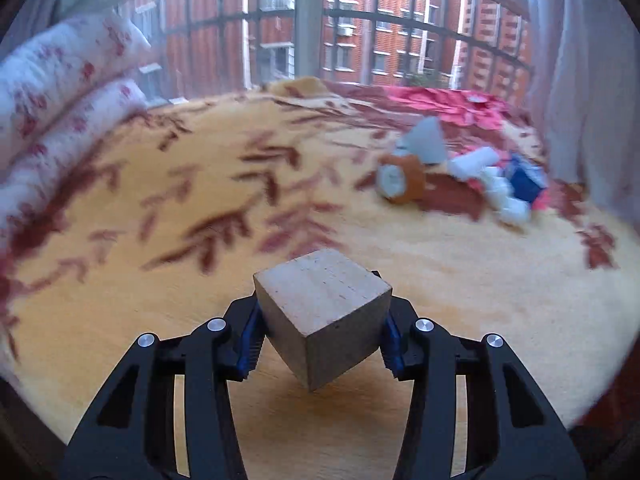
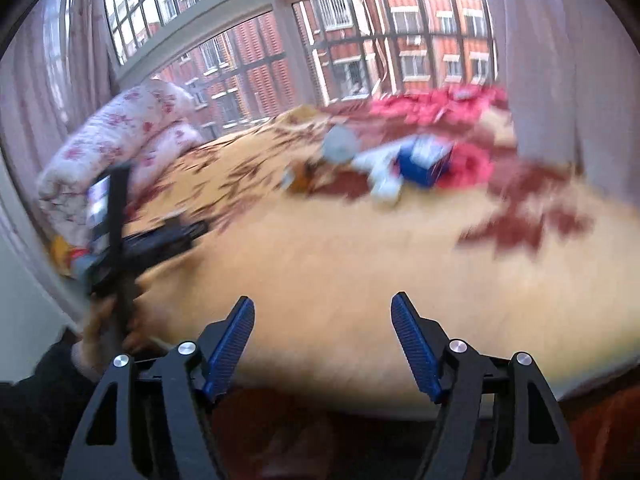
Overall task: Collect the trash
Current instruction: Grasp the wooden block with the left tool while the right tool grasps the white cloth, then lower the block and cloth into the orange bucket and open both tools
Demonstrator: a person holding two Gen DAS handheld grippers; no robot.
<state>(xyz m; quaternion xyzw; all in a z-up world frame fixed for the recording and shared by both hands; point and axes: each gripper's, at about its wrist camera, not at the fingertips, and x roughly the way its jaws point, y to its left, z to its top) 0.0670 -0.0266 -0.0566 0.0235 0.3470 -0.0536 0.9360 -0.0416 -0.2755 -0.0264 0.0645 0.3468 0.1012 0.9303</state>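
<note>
Gripping a wooden block [image 1: 325, 316], left gripper [image 1: 320, 340] clenched on it from both sides, blue pads [image 1: 251, 338] pressed against two opposite faces. Block tilted, one corner pointing down, held clear above the yellow blanket [image 1: 460, 300] with its dark red leaf pattern, near the bed's front edge.

Lying toward the far right corner of the bed, a blurred heap of trash [image 1: 460, 172]: a brown round can [image 1: 402, 182] on its side with a white end showing, a grey scrap [image 1: 426, 142] just behind it, white crumpled pieces [image 1: 496, 188] to its right, a blue carton [image 1: 524, 180] beside those. Exact contact between the pieces hard to tell through the blur. Well apart from the held block.

Folded at the far left corner, a white quilt [image 1: 60, 92] with red flowers. Behind the bed, a barred window [image 1: 280, 20] facing red brick buildings, a pale curtain [image 1: 580, 80] at the right.

Hovering over the front edge of the bed, right gripper [image 2: 322, 344] released, jaws spread wide with nothing between them. In that view, same heap of trash [image 2: 380, 164] at the far side of the blanket [image 2: 340, 260], the left gripper [image 2: 160, 240] seen blurred at the left edge.
</note>
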